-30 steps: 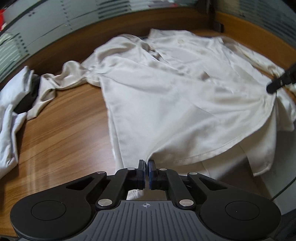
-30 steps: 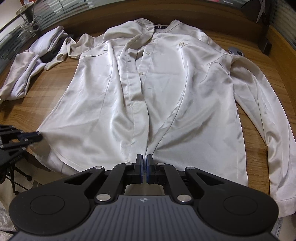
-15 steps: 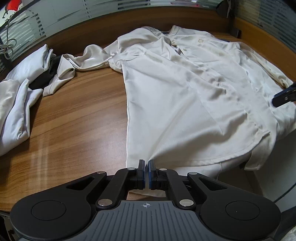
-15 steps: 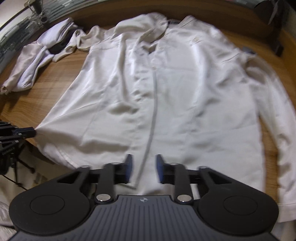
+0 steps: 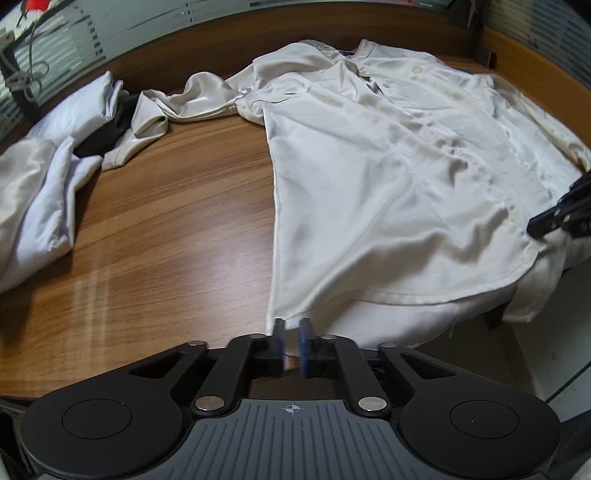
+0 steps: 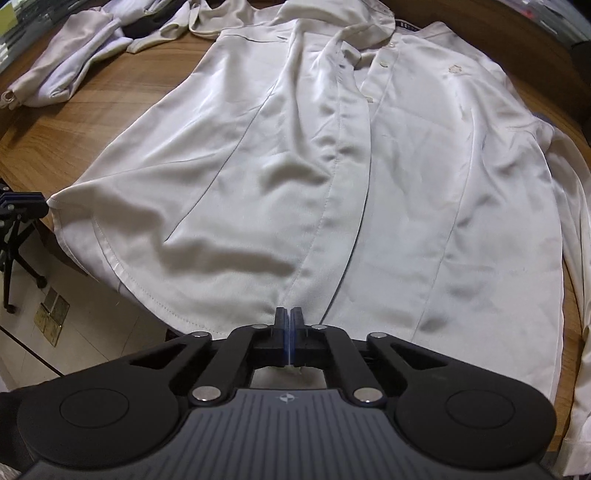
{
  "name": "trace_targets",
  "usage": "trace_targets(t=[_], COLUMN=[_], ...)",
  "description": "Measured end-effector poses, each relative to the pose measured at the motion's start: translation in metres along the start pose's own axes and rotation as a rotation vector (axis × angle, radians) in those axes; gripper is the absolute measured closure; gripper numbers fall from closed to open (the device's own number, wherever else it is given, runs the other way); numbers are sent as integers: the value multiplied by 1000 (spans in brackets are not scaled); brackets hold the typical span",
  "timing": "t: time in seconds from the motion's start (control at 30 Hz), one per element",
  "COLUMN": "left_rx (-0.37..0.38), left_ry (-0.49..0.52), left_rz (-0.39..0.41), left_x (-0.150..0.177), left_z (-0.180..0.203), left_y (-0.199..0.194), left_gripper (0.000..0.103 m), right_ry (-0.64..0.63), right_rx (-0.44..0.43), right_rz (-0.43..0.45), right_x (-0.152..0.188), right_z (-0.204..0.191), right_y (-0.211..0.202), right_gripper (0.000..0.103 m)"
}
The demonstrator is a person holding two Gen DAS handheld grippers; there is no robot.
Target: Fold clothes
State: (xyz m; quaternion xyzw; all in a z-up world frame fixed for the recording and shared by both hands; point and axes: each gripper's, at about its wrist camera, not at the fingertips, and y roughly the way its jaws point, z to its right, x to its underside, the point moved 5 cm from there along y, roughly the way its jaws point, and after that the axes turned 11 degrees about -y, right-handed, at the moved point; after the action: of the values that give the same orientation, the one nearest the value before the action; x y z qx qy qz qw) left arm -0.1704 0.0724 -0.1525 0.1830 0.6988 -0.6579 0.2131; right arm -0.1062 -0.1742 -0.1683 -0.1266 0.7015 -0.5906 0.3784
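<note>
Satin cream shirt [image 6: 332,177] rumpled across wood-grain table [image 5: 166,229], left gripper [image 5: 291,332] opening around hem corner, right gripper [image 6: 288,321] clenched on hem, frosted glass partition [image 5: 147,22] behind.

The button-up shirt [image 6: 332,155] lies front-up on the wooden table [image 5: 177,221], collar at the far side, hem hanging over the near edge. Its one sleeve [image 5: 177,107] trails off to the left, toward a heap of other garments [image 5: 44,184] at the table's far left. The other sleeve [image 6: 569,258] lies along the shirt's right side.
</note>
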Motion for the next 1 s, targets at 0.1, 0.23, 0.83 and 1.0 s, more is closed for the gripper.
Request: trace_targets(t=[0.1,0.23,0.83,1.0], left_rx=[-13,-33,-25,-23], left_ry=[62,142,209,177], left_rz=[-1,-11,106,94], left_x=[3,6,-2,-3], left_z=[2,8,5,7], left_y=[4,15,-1,0], left_gripper=[70,66,98,98], right_ry=[21,53,105,-63], right_rx=[-8,-24,-74,-51], right_rz=[11,36,59,58], right_x=[-1,-5,0,11], right_z=[1,3,11,-14], right_y=[-4,-15,-37,-25], right_gripper=[103,103,94,74])
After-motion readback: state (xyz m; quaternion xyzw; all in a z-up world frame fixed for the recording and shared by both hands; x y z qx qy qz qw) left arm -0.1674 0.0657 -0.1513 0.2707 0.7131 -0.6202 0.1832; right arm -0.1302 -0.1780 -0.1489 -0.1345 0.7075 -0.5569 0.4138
